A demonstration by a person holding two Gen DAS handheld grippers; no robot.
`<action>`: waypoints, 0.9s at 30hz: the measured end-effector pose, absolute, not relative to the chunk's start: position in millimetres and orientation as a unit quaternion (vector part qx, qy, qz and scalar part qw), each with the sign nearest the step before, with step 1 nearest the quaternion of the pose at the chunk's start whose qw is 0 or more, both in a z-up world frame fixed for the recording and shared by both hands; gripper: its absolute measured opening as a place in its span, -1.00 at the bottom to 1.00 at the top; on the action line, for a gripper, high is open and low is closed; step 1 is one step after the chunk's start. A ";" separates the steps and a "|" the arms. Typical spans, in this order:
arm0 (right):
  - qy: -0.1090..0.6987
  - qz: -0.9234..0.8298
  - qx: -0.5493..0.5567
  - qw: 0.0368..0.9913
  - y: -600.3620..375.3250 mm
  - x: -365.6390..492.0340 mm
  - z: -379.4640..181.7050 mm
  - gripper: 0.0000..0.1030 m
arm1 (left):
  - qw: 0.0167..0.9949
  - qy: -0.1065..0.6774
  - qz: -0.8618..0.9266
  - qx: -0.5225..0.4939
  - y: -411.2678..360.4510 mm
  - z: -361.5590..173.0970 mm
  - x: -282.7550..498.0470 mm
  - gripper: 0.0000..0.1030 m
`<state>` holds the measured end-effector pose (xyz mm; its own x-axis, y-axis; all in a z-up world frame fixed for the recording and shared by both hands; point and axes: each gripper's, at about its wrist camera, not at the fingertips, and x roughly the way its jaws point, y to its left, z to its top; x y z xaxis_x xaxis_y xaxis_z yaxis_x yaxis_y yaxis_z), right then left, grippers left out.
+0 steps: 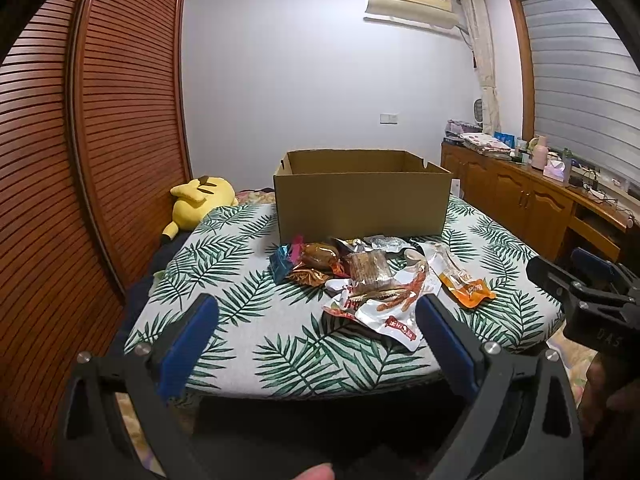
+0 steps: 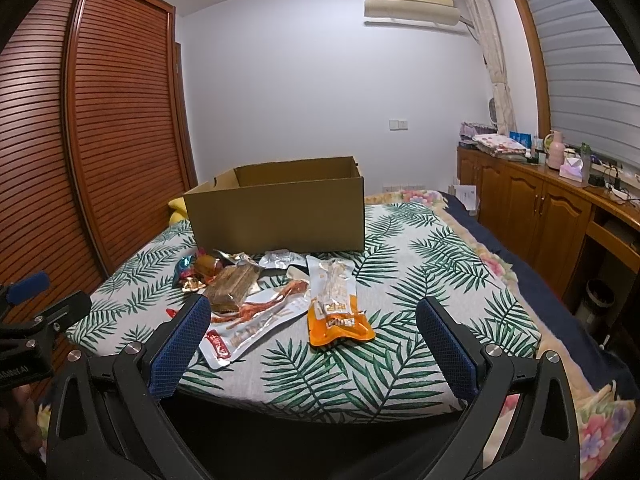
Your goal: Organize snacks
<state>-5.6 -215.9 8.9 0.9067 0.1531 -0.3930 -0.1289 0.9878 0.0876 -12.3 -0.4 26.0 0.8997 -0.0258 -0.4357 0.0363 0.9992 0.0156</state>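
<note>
1. A heap of snack packets (image 1: 372,280) lies near the middle of the leaf-print tabletop (image 1: 280,344), just in front of the cardboard box.
2. In the heap: a white pouch printed with a red chicken foot (image 2: 260,320) toward the near edge, a clear-wrapped brown block (image 2: 232,284) resting on it, and an orange-and-white pouch (image 2: 336,304) on the right side of the pile, touching the white pouch.
3. At the left of the heap sit a blue and pink foil candy wrapper (image 1: 282,260) and a brown round pastry in clear wrap (image 1: 320,256).
4. The open cardboard box (image 1: 360,204) stands upright toward the far edge; its inside cannot be seen.
5. The left gripper (image 1: 316,328) hangs over the near edge, fingers wide apart, holding nothing.
6. The right gripper (image 2: 316,328) is likewise spread wide and empty, near the near right corner.
7. A yellow plush toy (image 1: 200,200) lies beyond the far left corner, beside the slatted wooden wardrobe (image 1: 100,140).
</note>
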 end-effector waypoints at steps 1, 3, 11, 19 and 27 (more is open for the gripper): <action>0.204 0.072 0.030 0.976 -215.8 -5.6 8.9 1.00 | 0.975 0.223 -0.016 0.012 -0.4 26.1 -12.3 0.94; 0.203 0.072 0.030 0.976 -215.9 -5.8 8.9 1.00 | 0.975 0.223 -0.016 0.011 -0.2 26.6 -12.3 0.94; 0.202 0.074 0.029 0.976 -214.8 -4.3 10.8 1.00 | 0.974 0.224 -0.016 0.011 0.1 28.6 -13.0 0.94; 0.204 0.074 0.027 0.976 -215.1 -3.6 9.7 1.00 | 0.973 0.230 -0.019 0.009 -0.7 29.6 -12.7 0.94; 0.208 0.077 0.016 0.975 -220.0 0.9 8.8 1.00 | 0.959 0.281 -0.031 0.009 -3.4 21.8 -0.6 0.94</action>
